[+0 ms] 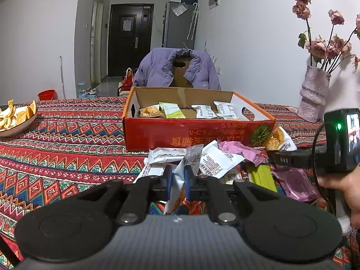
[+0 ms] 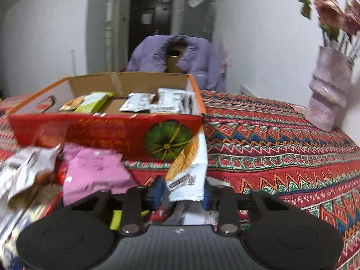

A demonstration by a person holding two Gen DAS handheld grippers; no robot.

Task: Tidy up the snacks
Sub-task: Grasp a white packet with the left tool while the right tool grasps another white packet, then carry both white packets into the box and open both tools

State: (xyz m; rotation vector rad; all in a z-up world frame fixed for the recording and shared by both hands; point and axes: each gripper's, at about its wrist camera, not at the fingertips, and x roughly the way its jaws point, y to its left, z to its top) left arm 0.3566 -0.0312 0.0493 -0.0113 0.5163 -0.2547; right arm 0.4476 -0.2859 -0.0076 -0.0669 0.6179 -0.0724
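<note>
Left gripper (image 1: pixel 178 183) clenched on a thin white snack packet (image 1: pixel 177 180), blue pads pressing both sides, packet standing on edge just above the patterned tablecloth (image 1: pixel 67 153). Right gripper (image 2: pixel 182 194) also clenched, grasping a white-and-orange snack packet (image 2: pixel 191 168) that stands upright against the front right corner of the red cardboard box (image 2: pixel 101 132). Inside the box, lying flat: a green packet (image 1: pixel 172 110), a brownish packet (image 1: pixel 150 111) beside it, and white packets (image 1: pixel 203 111) toward the right wall. In front of the box, a loose pile on the cloth: white wrappers (image 1: pixel 216 160), a pink wrapper (image 1: pixel 240 151), a yellow-green packet (image 1: pixel 262 176), a purple packet (image 1: pixel 297 185). At far left, a plate of orange peel (image 1: pixel 15 119). At far right, a pale vase (image 1: pixel 313 94) with dried roses (image 1: pixel 324 47). Behind the table, a chair under a lilac jacket (image 1: pixel 157 69). A hand (image 1: pixel 346 186) visible at the right edge of the left wrist view.
</note>
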